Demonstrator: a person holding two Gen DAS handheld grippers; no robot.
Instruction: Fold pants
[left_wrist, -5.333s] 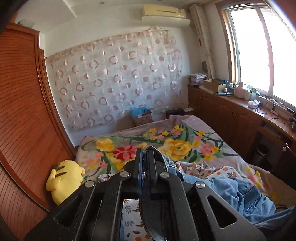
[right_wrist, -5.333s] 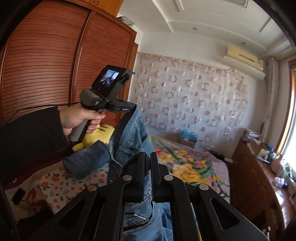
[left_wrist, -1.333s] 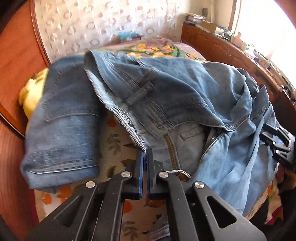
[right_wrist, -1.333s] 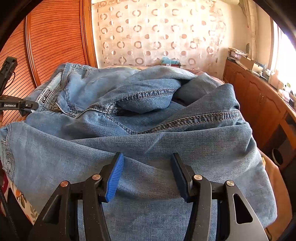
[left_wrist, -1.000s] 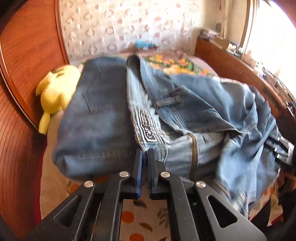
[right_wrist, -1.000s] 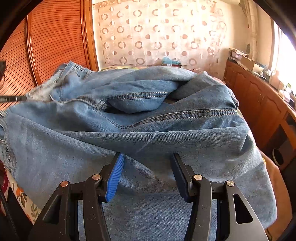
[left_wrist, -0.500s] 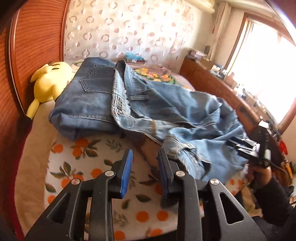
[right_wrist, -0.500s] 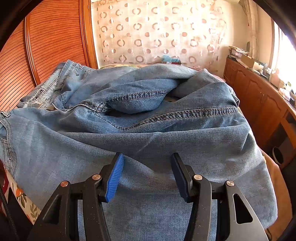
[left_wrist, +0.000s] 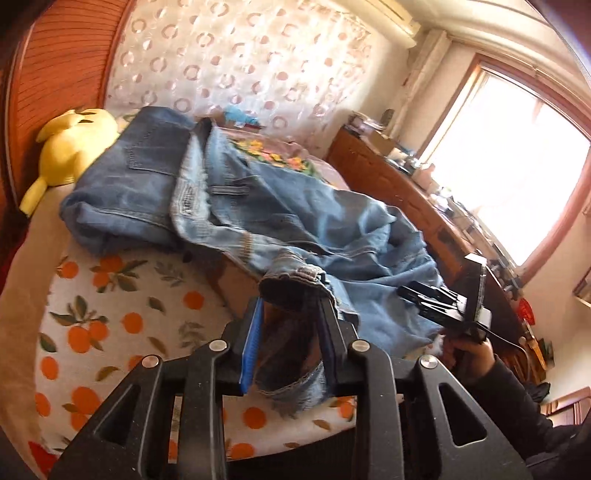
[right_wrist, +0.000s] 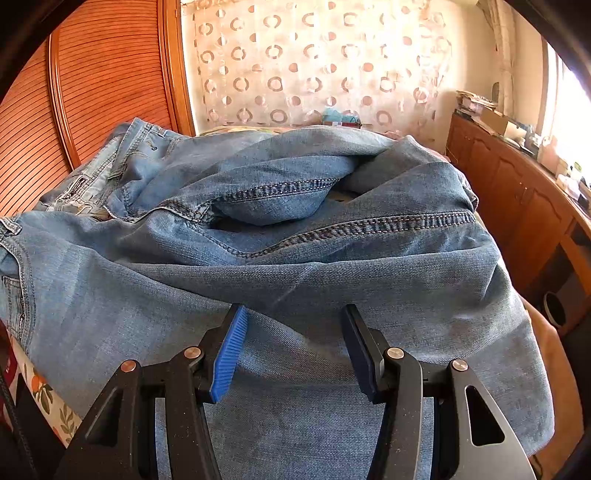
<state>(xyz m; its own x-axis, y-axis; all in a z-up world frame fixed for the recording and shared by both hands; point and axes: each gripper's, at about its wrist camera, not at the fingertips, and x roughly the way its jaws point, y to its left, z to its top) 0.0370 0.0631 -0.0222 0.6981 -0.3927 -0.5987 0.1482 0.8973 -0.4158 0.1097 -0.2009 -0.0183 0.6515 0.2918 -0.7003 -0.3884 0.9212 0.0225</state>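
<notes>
1. The left view shows the whole bed: the jeans lie in a crumpled heap across the orange-print sheet, with the waist end near a yellow plush by the wardrobe. It also shows the person's right hand and dark sleeve at the far side of the heap.
2. The right view is filled by denim. It shows only a stitched seam running across the jeans, a bulging fold above it, and a strip of sheet at the lower left.
3. The right view shows the cabinet close along the bed's right edge. The left view shows the window above it.
4. The sheet is bare in front of the left gripper and to its left. The wardrobe borders the left side and a curtain hangs at the far end.
5. The denim reaches the bed's near right corner and hangs over it.
6. The left gripper points down at the heap's near edge. Its jaws have just been opening and stand apart. A loose denim hem lies between them and against the right finger, with a gap at the blue pad.
7. The right gripper points down over flat denim. Its jaws stand wide apart, and the cloth lies under them, not pinched.
</notes>
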